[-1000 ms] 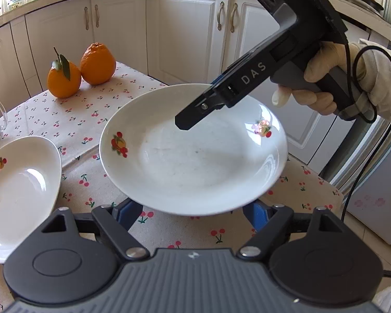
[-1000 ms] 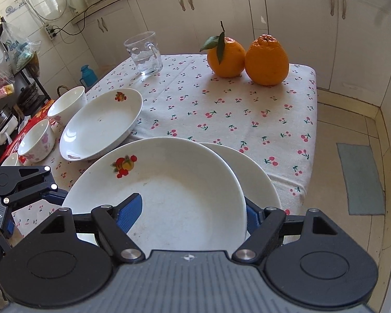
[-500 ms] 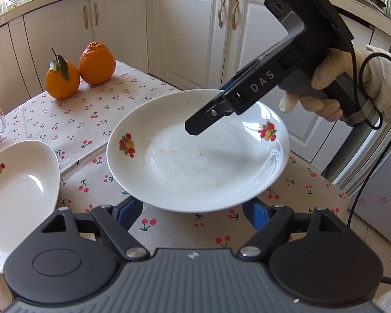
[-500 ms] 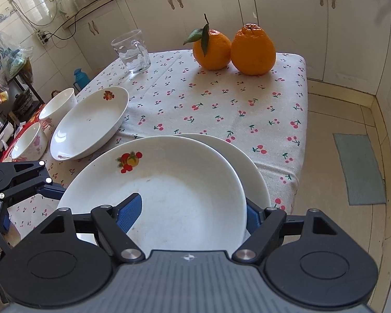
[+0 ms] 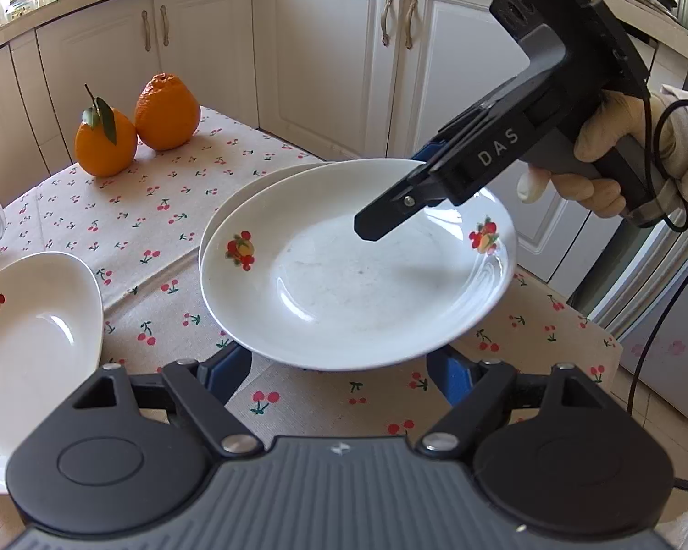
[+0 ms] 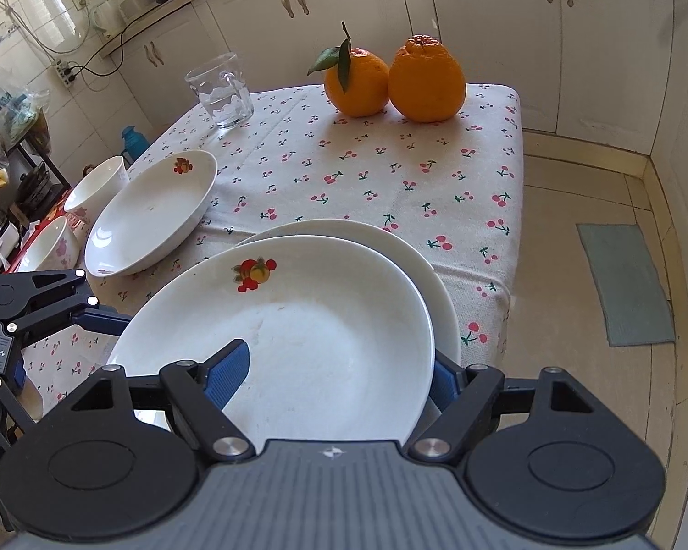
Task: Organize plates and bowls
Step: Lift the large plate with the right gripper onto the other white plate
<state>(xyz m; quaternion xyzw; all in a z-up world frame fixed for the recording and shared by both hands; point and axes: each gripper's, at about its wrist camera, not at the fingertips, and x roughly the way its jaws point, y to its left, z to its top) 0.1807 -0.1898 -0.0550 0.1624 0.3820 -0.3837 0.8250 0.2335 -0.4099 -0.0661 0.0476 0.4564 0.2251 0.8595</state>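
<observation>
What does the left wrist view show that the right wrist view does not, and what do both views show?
Only the left wrist view: the right gripper from outside, shut on the top plate, and the gloved hand holding it.

Only the right wrist view: two bowls at the table's left edge, the whole glass, and the floor mat.

Both: top plate above a lower plate, a third plate, two oranges, the cherry cloth.

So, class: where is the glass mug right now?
In the right wrist view, the glass mug stands on the tablecloth's far left, left of the two oranges.
</observation>
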